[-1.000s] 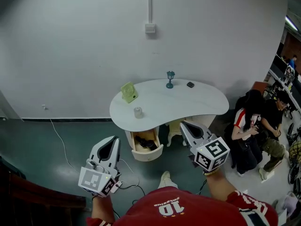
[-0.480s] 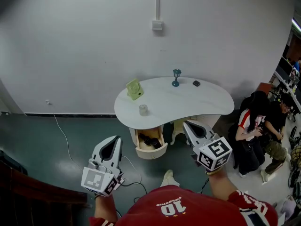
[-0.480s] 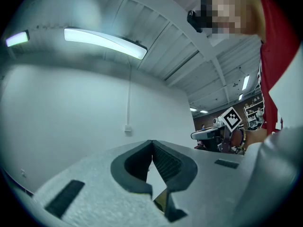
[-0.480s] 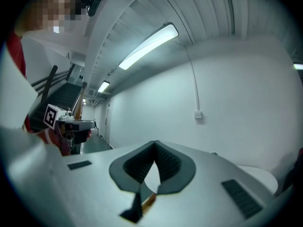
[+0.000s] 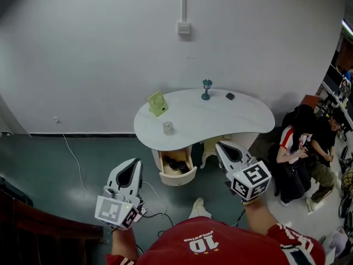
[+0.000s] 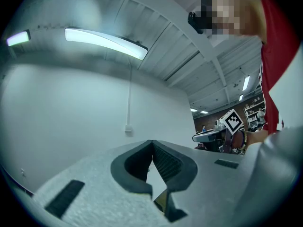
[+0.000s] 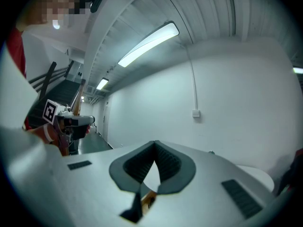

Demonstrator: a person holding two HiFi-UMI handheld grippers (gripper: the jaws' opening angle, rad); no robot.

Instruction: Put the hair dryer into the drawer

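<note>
A cream drawer (image 5: 179, 176) stands pulled open under the white kidney-shaped table (image 5: 220, 120). A dark thing, which looks like the hair dryer (image 5: 175, 164), lies inside it. My left gripper (image 5: 132, 165) hovers over the floor, below and left of the drawer, shut and empty. My right gripper (image 5: 223, 147) hangs just right of the drawer, also shut with nothing in it. In the left gripper view the left gripper's (image 6: 152, 143) jaw tips meet. The right gripper view shows the right gripper's (image 7: 155, 144) tips touching too.
On the table stand a green thing (image 5: 158, 104), a small cup (image 5: 167, 128), a teal figure (image 5: 207, 89) and a small dark item (image 5: 230, 96). People sit at the right (image 5: 295, 148). A cable (image 5: 154, 203) runs over the floor near my shoe (image 5: 197, 208).
The head view has shifted, so the table and drawer now sit a little further right and lower in the picture. Both grippers stay in place and shut.
</note>
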